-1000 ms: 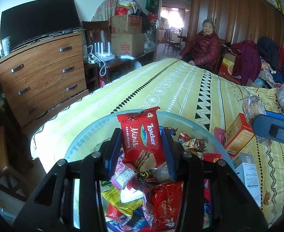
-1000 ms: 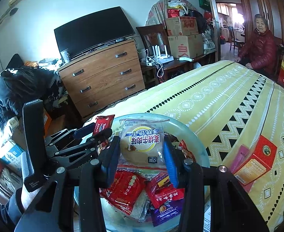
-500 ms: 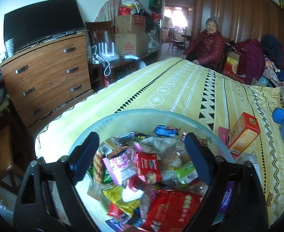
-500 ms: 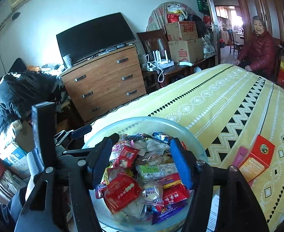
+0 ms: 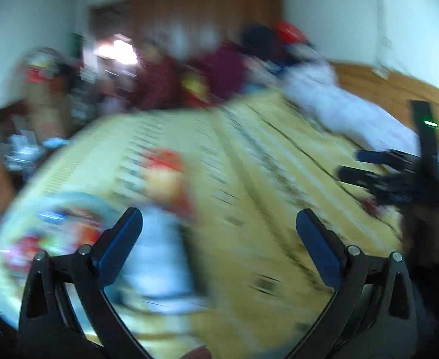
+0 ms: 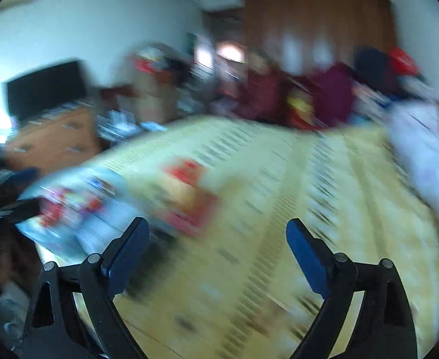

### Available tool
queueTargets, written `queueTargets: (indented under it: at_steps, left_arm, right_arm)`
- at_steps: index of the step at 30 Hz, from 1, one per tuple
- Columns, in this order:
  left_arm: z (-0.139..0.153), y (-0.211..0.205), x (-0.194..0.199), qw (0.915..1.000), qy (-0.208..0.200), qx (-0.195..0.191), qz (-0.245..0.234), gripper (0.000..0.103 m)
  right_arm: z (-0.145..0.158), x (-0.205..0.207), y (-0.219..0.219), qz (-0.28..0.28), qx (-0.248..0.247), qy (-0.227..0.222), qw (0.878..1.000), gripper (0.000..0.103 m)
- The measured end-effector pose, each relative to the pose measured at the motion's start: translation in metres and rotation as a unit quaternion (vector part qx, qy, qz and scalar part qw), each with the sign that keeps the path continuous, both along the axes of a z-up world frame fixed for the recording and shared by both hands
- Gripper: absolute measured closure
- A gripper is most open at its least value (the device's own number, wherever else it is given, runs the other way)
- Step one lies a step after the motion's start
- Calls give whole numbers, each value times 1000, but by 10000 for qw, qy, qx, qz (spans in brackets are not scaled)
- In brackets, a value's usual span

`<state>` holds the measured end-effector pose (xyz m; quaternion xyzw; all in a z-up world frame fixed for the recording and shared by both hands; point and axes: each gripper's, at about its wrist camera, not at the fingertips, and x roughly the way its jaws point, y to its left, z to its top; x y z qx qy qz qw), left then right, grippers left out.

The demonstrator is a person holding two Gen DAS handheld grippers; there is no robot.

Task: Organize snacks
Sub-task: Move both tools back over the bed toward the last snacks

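Note:
Both views are heavily motion-blurred. My left gripper point(image 5: 219, 230) is open and empty above the yellow patterned bedspread point(image 5: 264, 155). The pale blue bowl of snacks point(image 5: 34, 227) lies at its lower left, with a red and orange snack box point(image 5: 165, 176) and a white box point(image 5: 162, 266) beside it. My right gripper point(image 6: 218, 239) is open and empty over the bedspread point(image 6: 279, 209). The bowl of snacks point(image 6: 70, 206) is at its left, the red box point(image 6: 186, 191) just ahead. The right gripper also shows in the left wrist view point(image 5: 350, 167), open.
A white quilt point(image 5: 339, 101) lies at the bed's far right by a wooden headboard point(image 5: 398, 89). A wooden dresser point(image 6: 52, 143) with a dark TV point(image 6: 46, 89) stands left. A seated person in dark red point(image 6: 261, 95) and piled clothes sit beyond the bed.
A second ago both grippers held snack packets over the bowl; they opened and dropped them in. Now both have swung fast to the right, putting the bowl at the left.

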<state>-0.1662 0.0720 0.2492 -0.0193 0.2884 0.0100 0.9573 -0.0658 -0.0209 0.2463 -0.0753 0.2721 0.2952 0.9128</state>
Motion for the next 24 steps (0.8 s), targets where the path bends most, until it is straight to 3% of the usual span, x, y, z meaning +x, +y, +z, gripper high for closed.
queueTargets:
  at_steps: [4,6,9,15,24]
  left_arm:
    - [-66,-48,48,9915,1013,-374,-724,1]
    - [-101,-56,75,9829,1525,-683,-777,10]
    - [-131,-63,108,9751,1883,-925,-715,19]
    - [-152,-95,147,9712,1997,-1029,-792,21]
    - [-178,-113,186,9673,2173,-1012,-834,21]
  right_arm:
    - [-70,11,-92,-860,-82,1120,9900,9]
    - [-101,9,-122,-1074,18,1582,9815,9]
    - [-140,1,-150,-1197,77,2029,9718,9]
    - [-177,-7,-171,-1078,132,2345,9660,9]
    - [-197,3,-196,-1240,519,2561,9572,9]
